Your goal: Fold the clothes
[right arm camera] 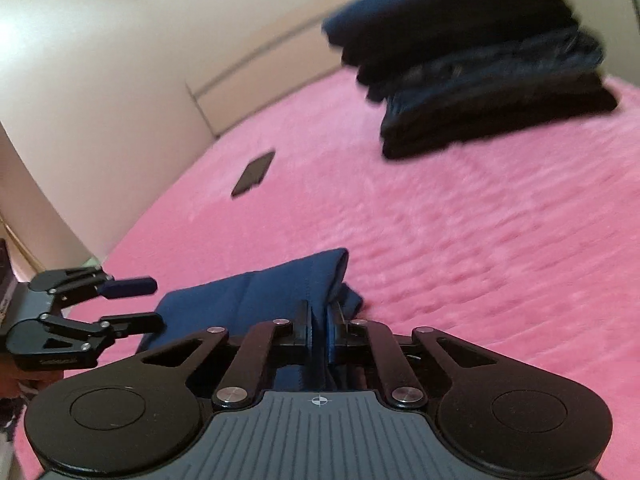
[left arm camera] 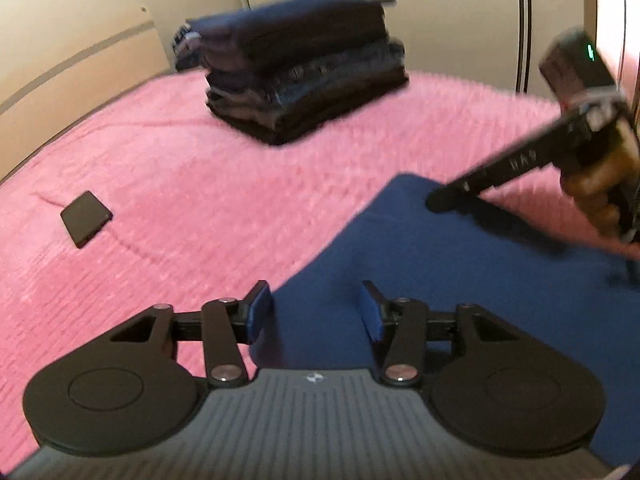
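Over on the left side of the bed, a small flat black object [left arm camera: 86, 219] lies by itself on the pink bedspread [left arm camera: 192, 184], well apart from everything else. A pale wall [left arm camera: 72, 12] runs behind it.

Nearer the middle, the left hand-held gripper [left arm camera: 316, 314] hangs low over the near edge of the blue garment [left arm camera: 460, 280], its blue-padded fingers [left arm camera: 260, 312] spread wide with nothing between them. From the right wrist view the same tool [right arm camera: 140, 304] shows side-on at the far left, jaws parted, its tips just at the edge of the blue cloth [right arm camera: 272, 292].

Farther back, a stack of folded dark clothes [left arm camera: 296, 68] sits on the bedspread, black and navy layers piled one on another, with a navy piece on top. It stands well apart from the blue garment.

The blue garment itself lies on the pink cover in front of the stack, its upper part flat and smooth in the left wrist view. In the right wrist view a fold of it rises into a ridge that runs straight into the right hand-held gripper [right arm camera: 319, 332], whose fingers are pinched close together on that fold of cloth.

At the far right of the left wrist view, the right hand-held gripper [left arm camera: 440, 200] slants down onto the garment's far corner, and the person's hand [left arm camera: 596, 192] wraps the handle. Motion blur softens that part, so the exact contact at the tip is hard to make out there.
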`<state>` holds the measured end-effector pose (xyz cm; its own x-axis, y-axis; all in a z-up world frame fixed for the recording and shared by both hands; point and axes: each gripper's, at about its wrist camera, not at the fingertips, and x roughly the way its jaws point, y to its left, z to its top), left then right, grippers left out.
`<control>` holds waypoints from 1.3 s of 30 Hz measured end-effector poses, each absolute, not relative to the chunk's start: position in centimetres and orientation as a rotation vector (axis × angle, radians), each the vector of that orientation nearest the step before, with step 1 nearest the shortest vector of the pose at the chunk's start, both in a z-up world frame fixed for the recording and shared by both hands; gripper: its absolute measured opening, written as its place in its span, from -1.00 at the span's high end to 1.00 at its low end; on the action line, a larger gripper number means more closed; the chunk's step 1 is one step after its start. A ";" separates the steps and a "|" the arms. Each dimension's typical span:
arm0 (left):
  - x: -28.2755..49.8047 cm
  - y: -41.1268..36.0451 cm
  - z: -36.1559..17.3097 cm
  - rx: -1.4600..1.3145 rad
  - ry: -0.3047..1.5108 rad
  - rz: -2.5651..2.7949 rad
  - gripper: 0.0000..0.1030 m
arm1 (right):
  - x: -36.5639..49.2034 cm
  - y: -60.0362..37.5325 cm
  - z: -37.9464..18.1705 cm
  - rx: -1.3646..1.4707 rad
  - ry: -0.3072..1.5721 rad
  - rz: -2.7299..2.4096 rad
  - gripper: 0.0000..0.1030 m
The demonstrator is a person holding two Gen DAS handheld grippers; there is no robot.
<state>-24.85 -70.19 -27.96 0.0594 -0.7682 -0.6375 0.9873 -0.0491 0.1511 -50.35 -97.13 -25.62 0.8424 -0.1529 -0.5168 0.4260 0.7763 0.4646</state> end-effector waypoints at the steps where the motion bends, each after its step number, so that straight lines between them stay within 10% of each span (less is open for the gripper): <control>1: -24.8 -70.0 -27.8 0.657 0.417 -1.495 0.19 | -50.2 -97.0 -26.1 0.598 0.497 -0.337 0.95; 7: -25.3 -72.0 -30.4 0.743 0.438 -1.472 0.05 | -49.1 -96.8 -26.9 0.554 0.574 -0.382 0.87; 9: -25.2 -72.3 -30.3 0.743 0.458 -1.462 0.01 | -49.3 -95.1 -25.2 0.454 0.564 -0.404 0.54; 23: -22.5 -71.5 -31.3 0.618 0.562 -1.403 0.04 | -48.0 -82.0 -26.0 0.276 0.668 -0.198 0.49; 28: -22.4 -70.5 -29.4 0.657 0.532 -1.394 0.04 | -50.7 -79.9 -24.9 0.338 0.653 -0.220 -0.12; 39: -27.7 -62.3 -28.0 0.842 0.390 -1.378 0.16 | -59.3 -79.2 -22.2 0.497 0.531 -0.337 -0.13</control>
<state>-27.67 -62.30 -27.96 0.1899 -0.6961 -0.6924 0.9558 -0.0302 0.2924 -59.25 -79.18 -22.15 0.8126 -0.1767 -0.5554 0.4268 0.8294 0.3604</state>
